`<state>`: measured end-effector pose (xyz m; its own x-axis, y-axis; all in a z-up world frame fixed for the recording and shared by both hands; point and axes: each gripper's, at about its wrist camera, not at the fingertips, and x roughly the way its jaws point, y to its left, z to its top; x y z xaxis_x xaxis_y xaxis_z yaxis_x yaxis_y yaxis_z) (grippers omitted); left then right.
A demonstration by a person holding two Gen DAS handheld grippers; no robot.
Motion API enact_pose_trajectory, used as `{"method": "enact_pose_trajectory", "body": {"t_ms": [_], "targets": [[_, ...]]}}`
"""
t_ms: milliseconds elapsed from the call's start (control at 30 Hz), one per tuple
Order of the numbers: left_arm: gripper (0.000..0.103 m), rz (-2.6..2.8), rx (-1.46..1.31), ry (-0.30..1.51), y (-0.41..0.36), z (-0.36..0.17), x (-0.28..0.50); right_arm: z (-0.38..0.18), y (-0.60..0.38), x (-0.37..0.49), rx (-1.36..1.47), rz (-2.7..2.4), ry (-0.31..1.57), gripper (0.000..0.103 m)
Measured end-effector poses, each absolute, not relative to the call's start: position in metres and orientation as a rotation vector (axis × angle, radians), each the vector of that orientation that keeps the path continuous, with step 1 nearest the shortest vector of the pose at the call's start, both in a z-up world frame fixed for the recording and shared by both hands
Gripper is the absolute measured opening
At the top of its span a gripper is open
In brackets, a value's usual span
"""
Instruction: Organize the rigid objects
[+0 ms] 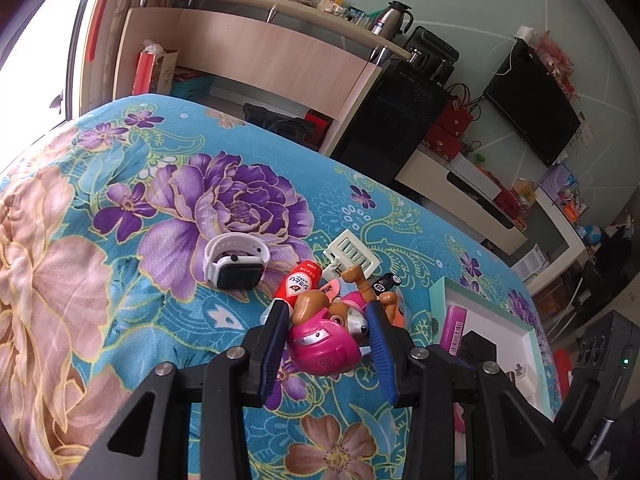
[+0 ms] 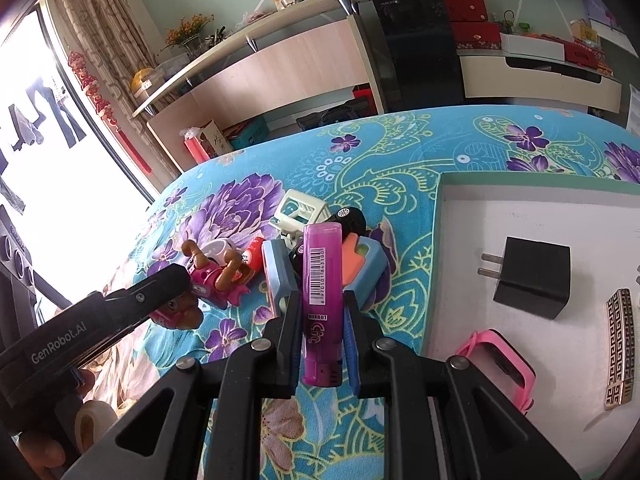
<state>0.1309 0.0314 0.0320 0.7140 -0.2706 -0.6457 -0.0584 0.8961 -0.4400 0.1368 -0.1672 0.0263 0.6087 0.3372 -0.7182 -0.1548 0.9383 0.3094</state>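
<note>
My left gripper is shut on a pink-helmeted toy dog and holds it just over the floral cloth; the dog also shows in the right wrist view, with the left gripper on it. My right gripper is shut on a purple lighter, upright between its fingers, left of the white tray. The lighter and tray rim show in the left wrist view. The tray holds a black charger, a pink watch and a patterned bar.
On the cloth lie a white smartwatch, a red tube, a cream slotted piece, a black toy car and a blue-and-orange block. A tape roll lies at lower left. Shelves and a TV stand behind.
</note>
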Motion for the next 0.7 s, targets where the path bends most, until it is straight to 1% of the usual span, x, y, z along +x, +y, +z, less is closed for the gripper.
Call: {"method": "enact_pose_trajectory", "body": {"t_ms": [333, 700], "targets": [[0.042, -0.205, -0.457, 0.686, 0.006, 0.048, 0.126, 0.04, -0.204, 0.134, 0.236, 0.191, 0.832, 0.019], [0.042, -0.319, -0.402, 0.688, -0.048, 0.05, 0.127, 0.047, -0.263, 0.129, 0.28, 0.057, 0.829, 0.019]]}}
